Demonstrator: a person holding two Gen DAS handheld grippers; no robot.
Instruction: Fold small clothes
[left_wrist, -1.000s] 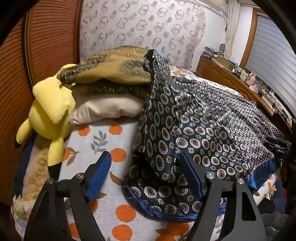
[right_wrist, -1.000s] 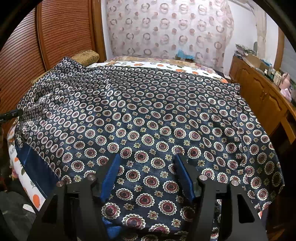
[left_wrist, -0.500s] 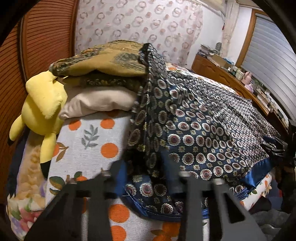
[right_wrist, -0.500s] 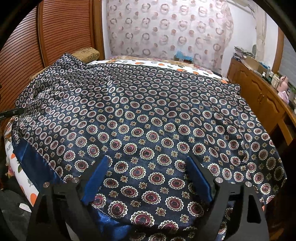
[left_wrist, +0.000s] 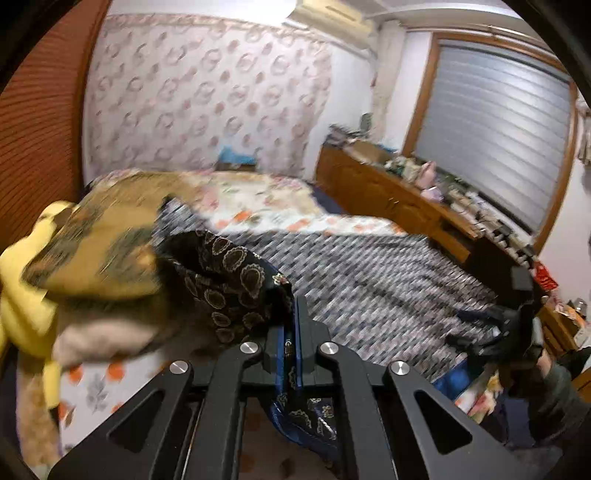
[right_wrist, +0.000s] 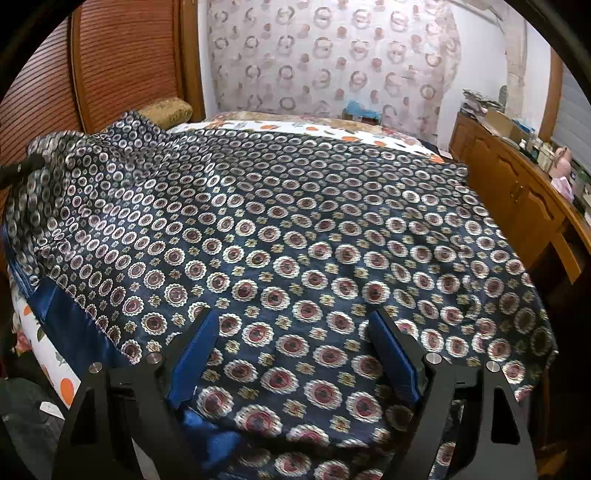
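Note:
A large navy cloth (right_wrist: 295, 236) with rows of round medallions and a plain blue border lies spread over the bed. My left gripper (left_wrist: 294, 314) is shut on the cloth's near left corner (left_wrist: 229, 273) and lifts it off the bed; the view is blurred by motion. My right gripper (right_wrist: 295, 354) is open, its blue pads on either side of the cloth's near edge, just above it. It also shows at the right of the left wrist view (left_wrist: 517, 328). The left gripper's tip shows at the far left of the right wrist view (right_wrist: 18, 170).
A yellow plush toy (left_wrist: 22, 295) and a stack of pillows (left_wrist: 96, 254) sit at the bed's left side. The bed sheet (left_wrist: 258, 199) is white with orange dots. A wooden cabinet (right_wrist: 517, 199) with clutter runs along the right. A brown slatted door (right_wrist: 125, 66) stands behind.
My left gripper has shut on the cloth's corner and risen with it, pulling it up. My right gripper opened wider and stays over the near edge.

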